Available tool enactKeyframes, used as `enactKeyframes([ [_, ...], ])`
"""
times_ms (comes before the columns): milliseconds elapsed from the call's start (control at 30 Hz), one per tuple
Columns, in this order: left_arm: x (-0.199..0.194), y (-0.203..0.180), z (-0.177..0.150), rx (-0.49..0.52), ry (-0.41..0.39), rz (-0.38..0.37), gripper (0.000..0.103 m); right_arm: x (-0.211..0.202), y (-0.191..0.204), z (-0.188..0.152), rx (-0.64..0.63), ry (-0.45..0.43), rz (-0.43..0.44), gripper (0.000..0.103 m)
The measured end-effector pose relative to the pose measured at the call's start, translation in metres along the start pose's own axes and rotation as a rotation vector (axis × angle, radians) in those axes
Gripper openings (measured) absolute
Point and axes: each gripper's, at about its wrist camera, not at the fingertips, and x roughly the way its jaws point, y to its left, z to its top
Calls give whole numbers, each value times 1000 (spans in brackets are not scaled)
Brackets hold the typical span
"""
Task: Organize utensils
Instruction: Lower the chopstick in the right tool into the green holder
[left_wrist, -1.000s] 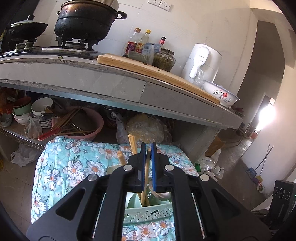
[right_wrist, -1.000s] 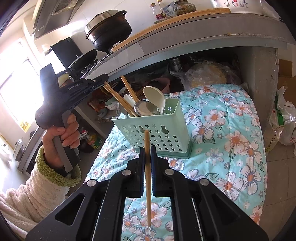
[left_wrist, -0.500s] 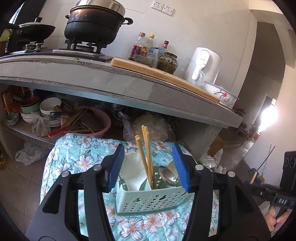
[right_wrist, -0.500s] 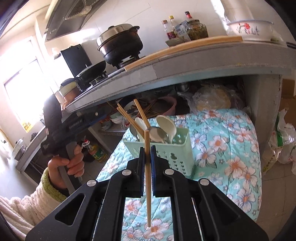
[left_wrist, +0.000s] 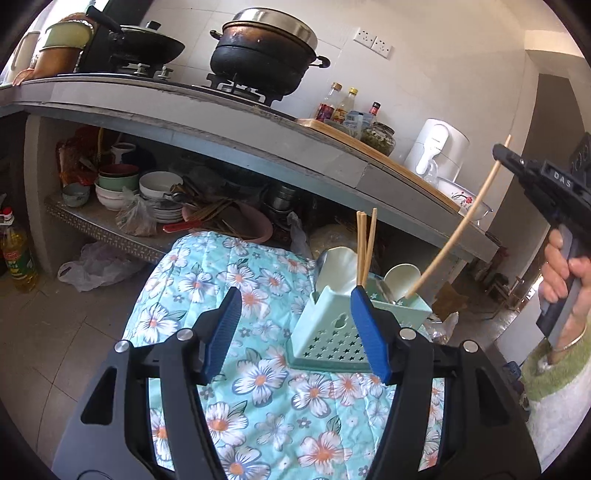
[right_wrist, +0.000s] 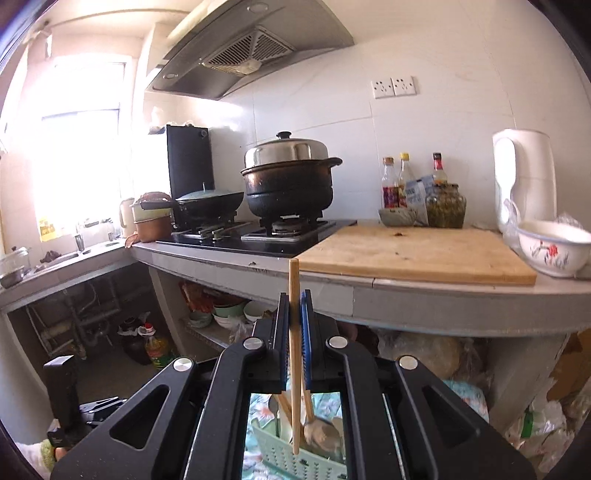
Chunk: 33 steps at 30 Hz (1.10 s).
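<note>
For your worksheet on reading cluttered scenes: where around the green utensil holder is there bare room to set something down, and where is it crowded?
Free: the floral cloth left of and in front of the green utensil holder, and most of the wooden cutting board. Crowded: the under-counter shelf stacked with bowls, the stove, and the bottles behind the board.

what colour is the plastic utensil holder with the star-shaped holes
Mint green plastic utensil holder, pale and perforated with small stars; clearest in the left wrist view.

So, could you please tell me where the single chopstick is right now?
The single chopstick is clamped in the right tool, at the right of the left wrist view, slanting down with its lower tip at the green utensil basket, near the white spoons.
</note>
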Motion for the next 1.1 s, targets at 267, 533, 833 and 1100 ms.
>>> enactKeyframes([
  [267,-6,27,-12,-56,22,22,58,51,33,-12,-201,42,-44,6],
  [533,-9,38,-10,-71,12,30,58,66,44,-19,-263,62,-23,6],
  [833,-9,42,-9,-83,7,28,58,74,56,-23,-312,73,0,6],
  [1100,-11,42,-9,-84,6,30,58,86,60,-32,-330,104,27,6],
])
